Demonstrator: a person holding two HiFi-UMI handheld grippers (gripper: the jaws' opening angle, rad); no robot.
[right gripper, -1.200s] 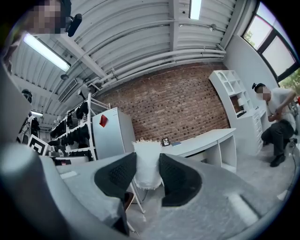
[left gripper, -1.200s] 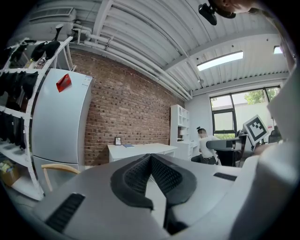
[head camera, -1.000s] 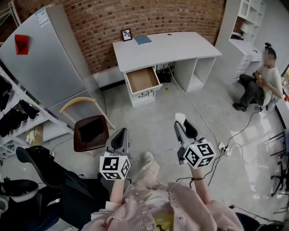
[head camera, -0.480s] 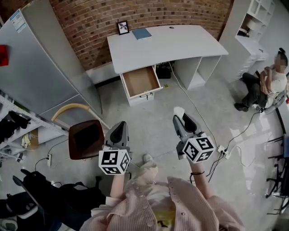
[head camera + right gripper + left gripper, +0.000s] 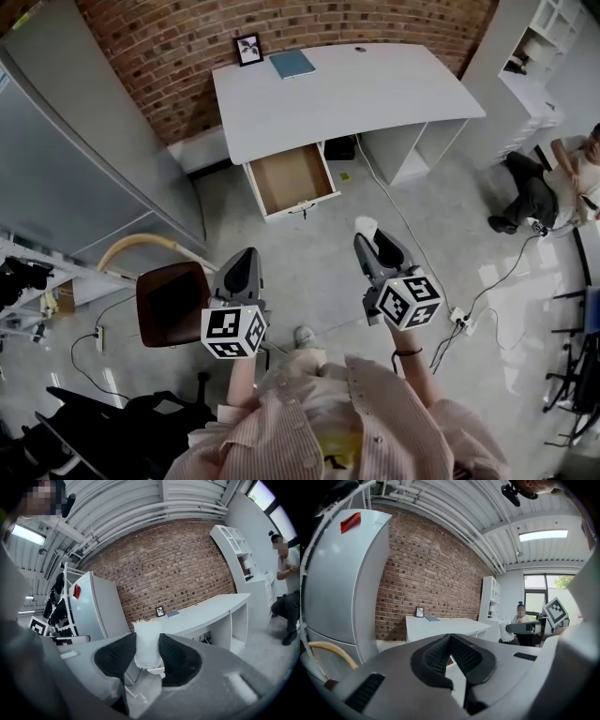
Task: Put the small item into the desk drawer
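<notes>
A white desk [image 5: 347,89] stands against the brick wall, and its drawer [image 5: 292,178] is pulled out with a bare brown bottom. My right gripper [image 5: 371,234] is held over the floor in front of the desk, shut on a small white item [image 5: 367,225] with a frayed top. In the right gripper view that white item [image 5: 147,644] is pinched between the two dark pads. My left gripper [image 5: 246,267] hangs level with it to the left, with its pads touching at the tips and nothing between them [image 5: 451,648].
A brown chair [image 5: 173,300] with a curved wooden back stands left of me. A grey fridge [image 5: 66,159] flanks the desk. A picture frame [image 5: 248,47] and a blue book [image 5: 292,63] lie on the desk. A seated person [image 5: 544,183] and floor cables [image 5: 469,281] are at right.
The view has drawn nearer the desk and drawer, which now sit lower and larger in the head view. Both grippers keep their hold and spacing.
</notes>
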